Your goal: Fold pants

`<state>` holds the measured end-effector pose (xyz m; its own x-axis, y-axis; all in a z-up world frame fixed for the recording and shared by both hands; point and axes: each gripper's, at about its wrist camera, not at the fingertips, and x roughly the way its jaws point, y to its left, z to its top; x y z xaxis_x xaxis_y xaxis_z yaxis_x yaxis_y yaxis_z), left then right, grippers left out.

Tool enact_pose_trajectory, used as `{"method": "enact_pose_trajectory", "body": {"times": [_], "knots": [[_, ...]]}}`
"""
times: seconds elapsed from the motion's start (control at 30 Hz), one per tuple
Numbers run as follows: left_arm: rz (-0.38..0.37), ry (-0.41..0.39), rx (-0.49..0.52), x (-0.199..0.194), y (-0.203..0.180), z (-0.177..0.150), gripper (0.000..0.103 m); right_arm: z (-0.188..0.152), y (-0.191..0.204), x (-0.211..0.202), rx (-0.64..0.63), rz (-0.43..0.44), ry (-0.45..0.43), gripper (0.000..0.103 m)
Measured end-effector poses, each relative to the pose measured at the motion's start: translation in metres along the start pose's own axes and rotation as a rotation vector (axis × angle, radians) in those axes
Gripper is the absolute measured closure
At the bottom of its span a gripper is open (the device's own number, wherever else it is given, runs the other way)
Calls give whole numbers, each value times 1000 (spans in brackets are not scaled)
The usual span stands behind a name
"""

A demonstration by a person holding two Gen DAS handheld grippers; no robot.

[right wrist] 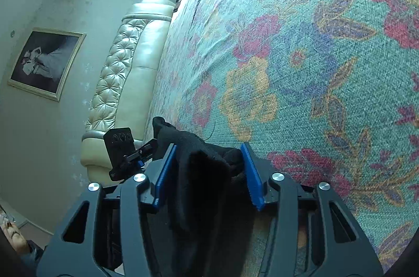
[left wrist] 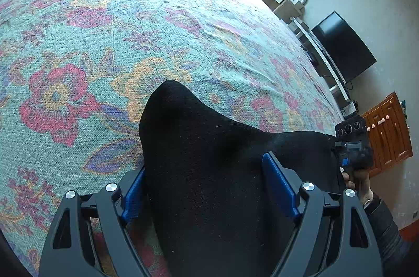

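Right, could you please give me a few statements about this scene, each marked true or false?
1. The pants are black. True.
2. The cover on the bed is plain white. False: it is teal with red, yellow and blue flowers.
3. Pants cloth lies between the pads of the left tool. True.
4. The TV shows a bright programme. False: its screen is dark.
5. A framed picture hangs on the wall. True.
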<state>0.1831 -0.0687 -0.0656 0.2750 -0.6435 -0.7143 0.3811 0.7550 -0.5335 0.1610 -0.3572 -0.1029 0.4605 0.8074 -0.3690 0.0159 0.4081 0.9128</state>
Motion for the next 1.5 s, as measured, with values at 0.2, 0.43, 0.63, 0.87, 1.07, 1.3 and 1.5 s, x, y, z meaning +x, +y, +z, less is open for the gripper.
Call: {"method": "enact_pose_trajectory", "body": {"times": [0.2, 0.43, 0.63, 0.87, 1.07, 1.3, 1.5], "knots": [[-1, 9, 27, 2, -1, 1, 23, -5, 0, -4, -27, 48, -15, 59], [1, 16, 30, 7, -2, 5, 20, -14, 15, 0, -124, -26, 20, 50], [35, -6, 46, 6, 2, 2, 55, -15, 16, -1, -102, -55, 3, 67], [-32, -35, -1, -9, 21, 6, 76, -6, 40, 11, -166, -54, -46, 73], [-23, -54, -7, -21, 39, 27, 78, 20, 46, 40, -158, -42, -47, 73], [25, -78, -27, -20, 62, 69, 78, 62, 40, 74, -110, -27, -64, 73], [-26, -64, -51, -12, 81, 62, 62, 60, 24, 66, -27, 10, -51, 57]]}}
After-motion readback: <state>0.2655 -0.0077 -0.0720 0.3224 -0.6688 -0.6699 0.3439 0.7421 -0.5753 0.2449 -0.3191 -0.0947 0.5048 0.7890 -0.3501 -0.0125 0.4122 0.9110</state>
